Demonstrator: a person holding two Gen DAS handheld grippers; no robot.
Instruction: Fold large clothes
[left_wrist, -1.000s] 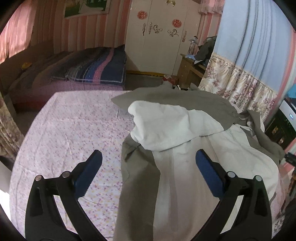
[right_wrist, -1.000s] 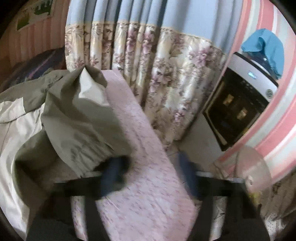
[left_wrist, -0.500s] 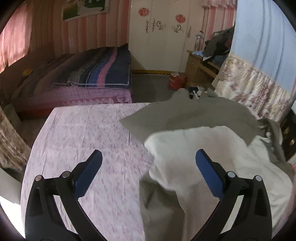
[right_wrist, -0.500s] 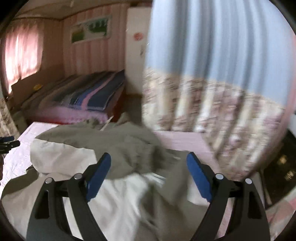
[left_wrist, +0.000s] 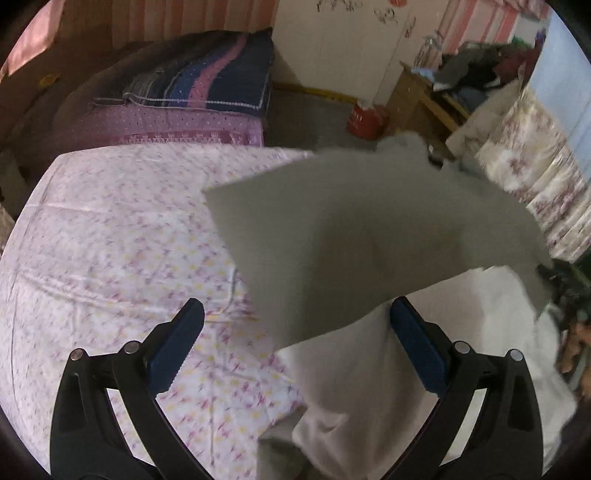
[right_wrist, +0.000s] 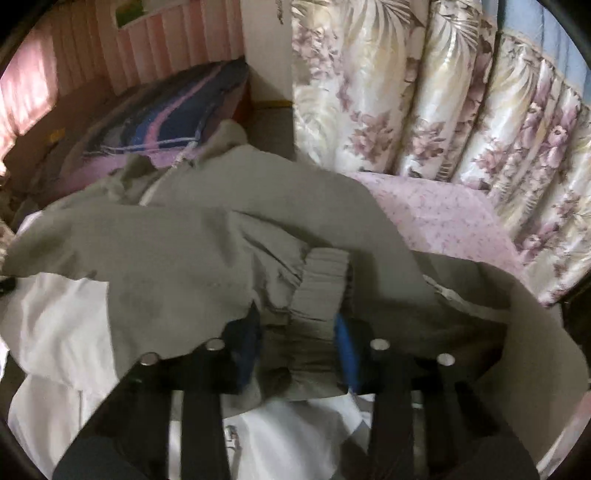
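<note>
A large grey-green and white jacket (left_wrist: 369, 236) lies on the flowered pink sheet (left_wrist: 110, 240) of a bed. In the left wrist view its grey panel hangs in the air, blurred. My left gripper (left_wrist: 295, 343) is open and empty, with the jacket's white lining (left_wrist: 354, 365) between and below its fingers. In the right wrist view the jacket (right_wrist: 166, 254) is bunched up. My right gripper (right_wrist: 297, 343) is shut on the jacket's ribbed sleeve cuff (right_wrist: 321, 288).
A second bed with a striped blanket (left_wrist: 207, 81) stands behind. A red container (left_wrist: 364, 118) sits on the floor by a cluttered wooden table (left_wrist: 436, 96). A flowered curtain (right_wrist: 443, 103) hangs close to the bed's right side.
My right gripper has closed on the sleeve cuff; it was open half a second ago. The jacket's grey panel has lifted and swung across the bed. The left gripper stays open.
</note>
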